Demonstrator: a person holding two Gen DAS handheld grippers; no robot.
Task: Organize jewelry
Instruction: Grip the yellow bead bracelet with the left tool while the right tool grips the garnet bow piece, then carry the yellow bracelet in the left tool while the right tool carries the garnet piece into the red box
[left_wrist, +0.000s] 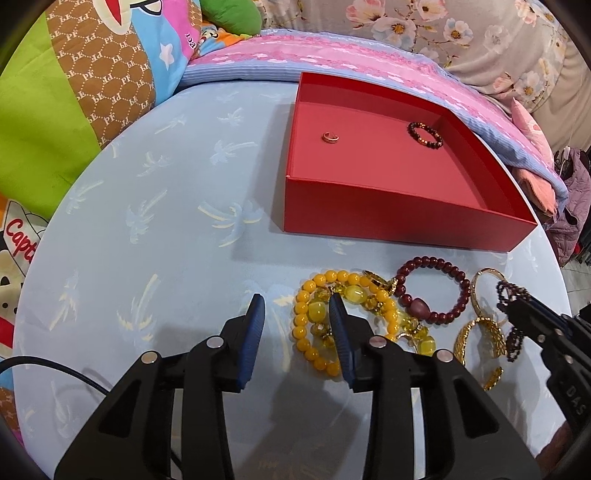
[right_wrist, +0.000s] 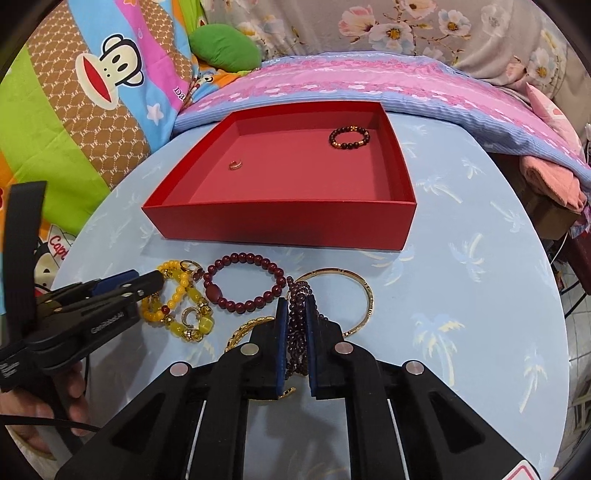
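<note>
while a gold ring (right_wrist: 235, 164) and one dark beaded bracelet (right_wrist: 349, 137) are already lying in the red box (right_wrist: 280, 221), we are pinching a garnet bead strand (right_wrist: 297, 317) in our right gripper (right_wrist: 295, 325); our left gripper (left_wrist: 295, 321), partly parted and empty, is hovering at the yellow beads (left_wrist: 321, 317) waiting on the table (left_wrist: 147, 258).

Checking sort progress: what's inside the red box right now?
Inside the red box: a small gold ring toward its left side and a dark beaded bracelet near the far right corner. The near wall hides a strip of floor behind it.
</note>
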